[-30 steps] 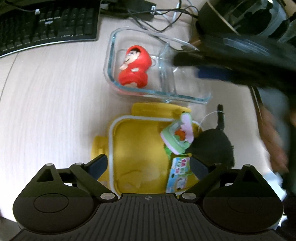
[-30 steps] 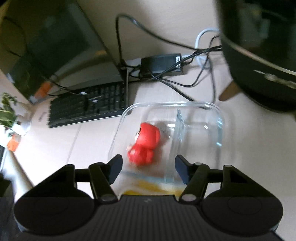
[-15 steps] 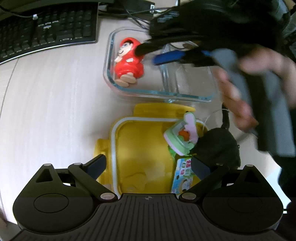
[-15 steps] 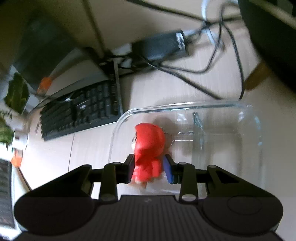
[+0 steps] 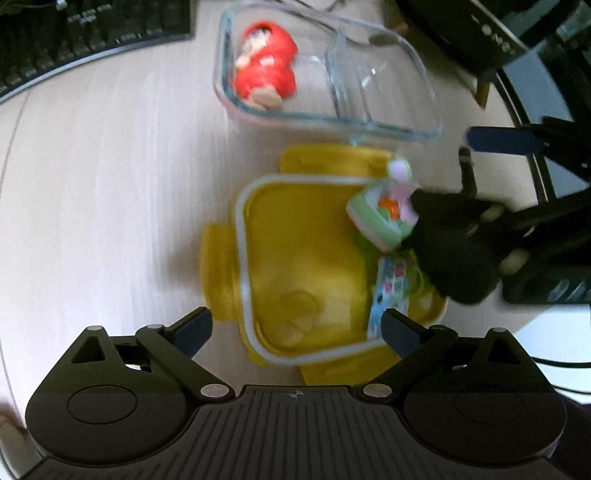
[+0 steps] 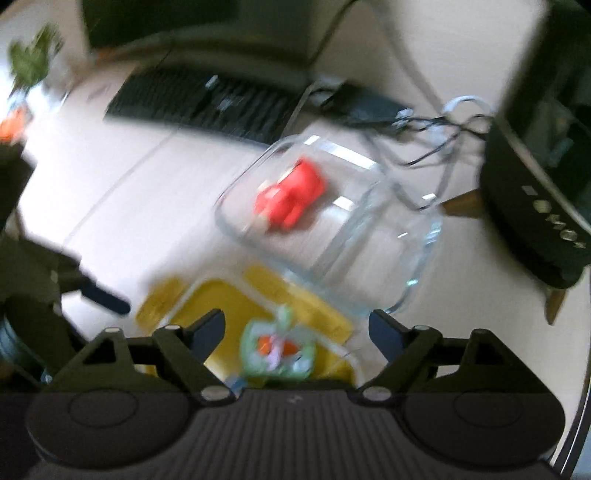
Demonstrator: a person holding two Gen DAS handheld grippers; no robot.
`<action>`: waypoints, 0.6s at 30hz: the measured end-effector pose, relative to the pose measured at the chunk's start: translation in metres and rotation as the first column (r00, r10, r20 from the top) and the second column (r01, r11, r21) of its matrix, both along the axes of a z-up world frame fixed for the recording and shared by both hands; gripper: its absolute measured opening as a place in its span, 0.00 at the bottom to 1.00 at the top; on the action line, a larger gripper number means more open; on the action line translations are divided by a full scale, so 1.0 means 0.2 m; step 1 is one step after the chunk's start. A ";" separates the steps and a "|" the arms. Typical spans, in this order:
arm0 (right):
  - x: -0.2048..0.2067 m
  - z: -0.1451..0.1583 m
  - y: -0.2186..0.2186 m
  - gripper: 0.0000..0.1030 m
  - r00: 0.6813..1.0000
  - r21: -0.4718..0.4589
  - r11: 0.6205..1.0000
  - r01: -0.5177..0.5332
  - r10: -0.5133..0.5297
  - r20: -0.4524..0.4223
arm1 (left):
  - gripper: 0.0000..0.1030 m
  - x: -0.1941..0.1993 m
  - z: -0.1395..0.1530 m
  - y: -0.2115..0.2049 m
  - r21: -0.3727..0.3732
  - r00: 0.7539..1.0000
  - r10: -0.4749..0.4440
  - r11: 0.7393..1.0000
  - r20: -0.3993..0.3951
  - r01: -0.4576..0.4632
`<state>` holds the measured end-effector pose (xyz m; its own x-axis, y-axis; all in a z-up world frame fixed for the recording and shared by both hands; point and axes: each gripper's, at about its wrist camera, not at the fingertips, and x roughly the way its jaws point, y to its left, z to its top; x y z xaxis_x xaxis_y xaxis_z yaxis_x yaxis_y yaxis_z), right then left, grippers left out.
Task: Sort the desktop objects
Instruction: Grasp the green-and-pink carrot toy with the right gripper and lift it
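Red figurine (image 5: pixel 266 74) released, on wooden desk (image 5: pixel 103 192).

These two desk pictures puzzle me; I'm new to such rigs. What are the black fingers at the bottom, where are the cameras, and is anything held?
No robot here: a person holds a two-finger tool in each hand, each with a fisheye camera looking along its fingers. One picture comes from the left gripper, the other from the right gripper. Both are open and hold nothing. On the desk a red figurine lies in a clear glass container. Nearer sits a yellow lid with a green and pink toy at its edge. A black keyboard is behind.
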<state>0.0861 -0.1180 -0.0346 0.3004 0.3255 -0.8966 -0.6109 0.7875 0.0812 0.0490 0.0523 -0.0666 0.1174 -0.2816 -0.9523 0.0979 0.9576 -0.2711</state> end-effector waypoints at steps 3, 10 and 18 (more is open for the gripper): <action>-0.01 -0.07 0.10 0.84 0.998 -0.055 0.997 -0.058 0.057 -0.017 | 0.97 -0.03 0.01 -0.04 -0.009 0.999 -0.032 0.999 0.006 0.033; 0.02 -0.22 0.19 0.74 0.991 -0.120 0.985 -0.122 0.114 -0.071 | 0.97 -0.06 0.03 -0.07 -0.005 0.998 -0.050 0.999 0.031 0.050; 0.04 -0.07 0.07 0.57 0.995 0.003 0.995 -0.098 0.098 -0.012 | 0.97 -0.06 0.04 -0.05 -0.005 0.999 -0.038 0.999 0.029 0.038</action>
<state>0.0932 -0.1041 -0.0485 0.2558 0.3550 -0.8992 -0.6837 0.7240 0.0913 0.0375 0.0428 -0.0580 0.1340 -0.2912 -0.9472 0.1417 0.9517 -0.2725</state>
